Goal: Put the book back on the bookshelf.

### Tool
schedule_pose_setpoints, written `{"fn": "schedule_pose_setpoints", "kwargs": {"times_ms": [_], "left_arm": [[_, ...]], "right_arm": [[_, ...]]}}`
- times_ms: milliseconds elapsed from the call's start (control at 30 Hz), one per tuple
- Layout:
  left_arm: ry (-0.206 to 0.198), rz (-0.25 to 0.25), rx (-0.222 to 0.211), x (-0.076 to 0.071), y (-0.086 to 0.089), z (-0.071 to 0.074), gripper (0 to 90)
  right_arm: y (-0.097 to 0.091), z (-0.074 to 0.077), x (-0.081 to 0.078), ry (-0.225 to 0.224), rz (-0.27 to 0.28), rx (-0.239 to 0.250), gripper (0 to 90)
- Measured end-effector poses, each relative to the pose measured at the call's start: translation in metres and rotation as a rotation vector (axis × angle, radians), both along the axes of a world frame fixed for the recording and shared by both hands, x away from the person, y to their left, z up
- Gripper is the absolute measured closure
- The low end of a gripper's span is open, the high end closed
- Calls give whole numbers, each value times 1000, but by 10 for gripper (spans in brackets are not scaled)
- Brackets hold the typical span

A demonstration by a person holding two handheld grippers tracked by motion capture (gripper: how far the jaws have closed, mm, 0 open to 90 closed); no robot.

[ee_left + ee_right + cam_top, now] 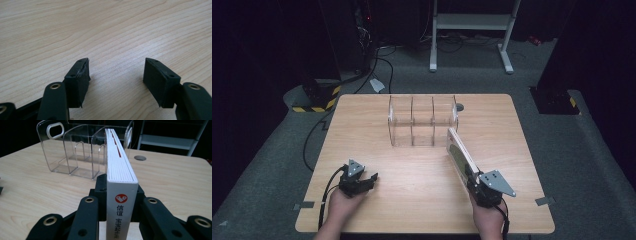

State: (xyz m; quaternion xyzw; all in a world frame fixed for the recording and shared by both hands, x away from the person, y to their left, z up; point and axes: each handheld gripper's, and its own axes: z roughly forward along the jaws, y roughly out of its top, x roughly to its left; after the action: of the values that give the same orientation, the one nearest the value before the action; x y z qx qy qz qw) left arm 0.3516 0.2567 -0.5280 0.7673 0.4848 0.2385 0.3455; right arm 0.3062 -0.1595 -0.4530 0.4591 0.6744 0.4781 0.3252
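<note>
The work in hand looks like putting the white book (121,182) into the clear acrylic organizer (422,121), which stands on the wooden table (412,185) at about twelve o'clock from the person, near the far edge. In the high view the book stretches from the right gripper (476,184) at about five o'clock of the table up toward one o'clock, and its far end comes close to the right end of the organizer; whether it touches the wall there I cannot tell. In the right gripper view the book stands on its edge between the two black jaws, spine toward the camera, with a red round logo and dark characters on it. The jaws are closed on both covers, so this claw holds the book firmly at its near end. To do this step well, I judge that the book should stay upright and its far end should be lined up with one slot between the dividers before it is pushed in, slowly, because the grip is at one end only and the long book could swing or catch a divider and push the light organizer away. The left gripper (116,72) rests low over the bare table at about seven o'clock, with its jaws spread fairly wide and nothing between them.
</note>
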Motion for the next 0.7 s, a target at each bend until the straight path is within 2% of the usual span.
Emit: {"fn": "schedule_pose_setpoints", "kwargs": {"times_ms": [133,233,533,700], "left_arm": [[16,-5,-20,1,2,0,377],[17,-13,-20,1,1,0,367],[16,-16,-20,1,1,0,355],[17,-16,-19,1,1,0,354]], "right_arm": [[4,11,9,0,-13,13,752],[9,17,18,-8,-28,12,752],[23,25,41,-18,-44,4,753],[31,31,60,-25,-49,5,753]]}}
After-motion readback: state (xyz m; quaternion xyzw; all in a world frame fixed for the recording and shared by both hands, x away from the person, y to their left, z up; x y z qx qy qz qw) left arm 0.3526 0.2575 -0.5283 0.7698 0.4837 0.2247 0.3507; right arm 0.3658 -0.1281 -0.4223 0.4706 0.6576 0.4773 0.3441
